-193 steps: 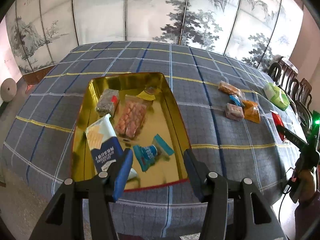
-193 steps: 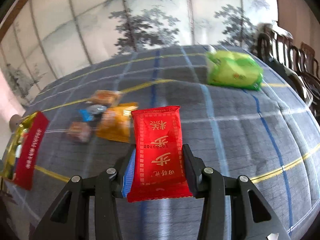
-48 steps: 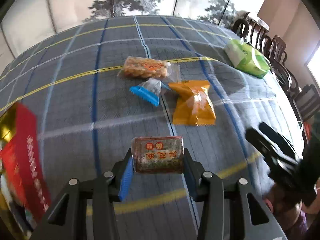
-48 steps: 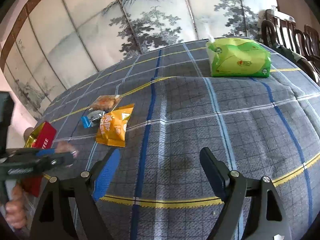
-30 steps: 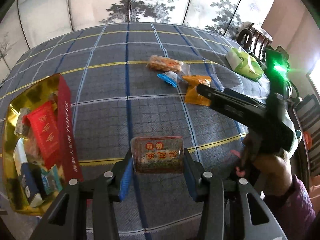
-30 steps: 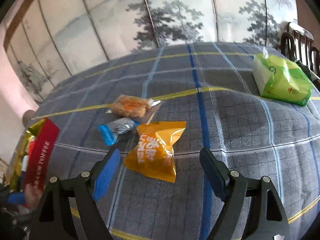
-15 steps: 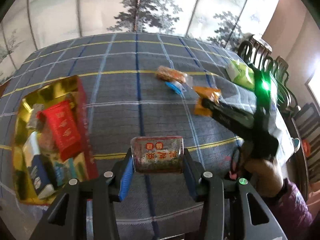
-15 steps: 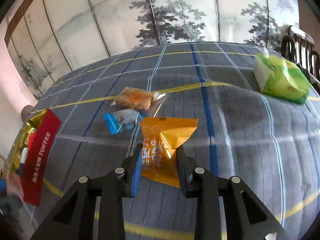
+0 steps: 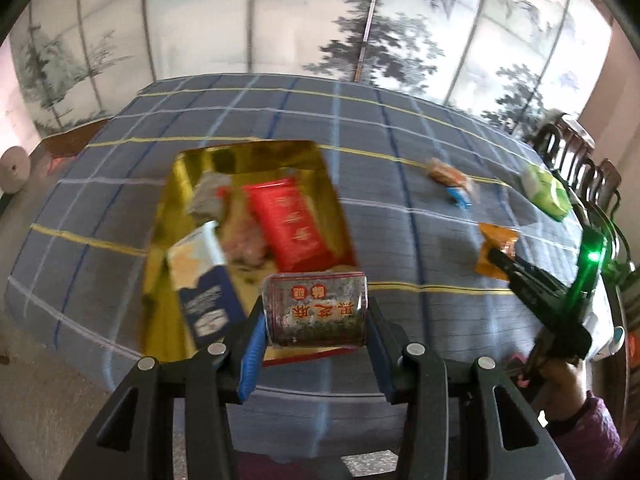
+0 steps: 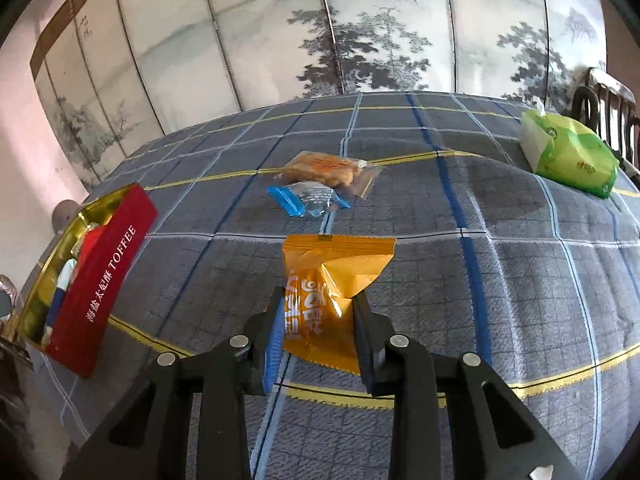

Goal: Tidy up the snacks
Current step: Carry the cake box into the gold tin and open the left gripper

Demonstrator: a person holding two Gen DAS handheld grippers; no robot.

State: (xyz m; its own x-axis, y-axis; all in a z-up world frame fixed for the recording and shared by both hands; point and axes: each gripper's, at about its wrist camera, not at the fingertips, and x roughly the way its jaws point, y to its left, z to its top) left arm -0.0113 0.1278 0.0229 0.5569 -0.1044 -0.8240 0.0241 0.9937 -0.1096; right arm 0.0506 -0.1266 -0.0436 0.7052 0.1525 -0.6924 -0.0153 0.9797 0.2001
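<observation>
My left gripper (image 9: 316, 312) is shut on a dark square snack pack with red characters (image 9: 316, 310), held above the near end of the gold tray (image 9: 248, 156). A red packet (image 9: 290, 226), a blue and white pack (image 9: 204, 280) and other snacks lie in that tray. My right gripper (image 10: 318, 312) is shut on the orange snack bag (image 10: 332, 276), just above the tablecloth. In the left wrist view the same right gripper (image 9: 496, 256) pinches the orange bag (image 9: 498, 240) at the right. Beyond it a blue-ended candy (image 10: 308, 198) and a clear pack of orange biscuits (image 10: 324, 168) lie on the cloth.
The table wears a grey checked cloth (image 10: 520, 280) with blue and yellow lines. A green tissue pack (image 10: 568, 160) sits at the far right by wooden chairs (image 9: 580, 160). The tray's red side (image 10: 104, 280) reads TOFFEE. A painted folding screen (image 10: 360, 32) stands behind.
My left gripper has swung left with its snack pack until it hangs over the tray. The right gripper has closed on the orange bag and holds it pinched.
</observation>
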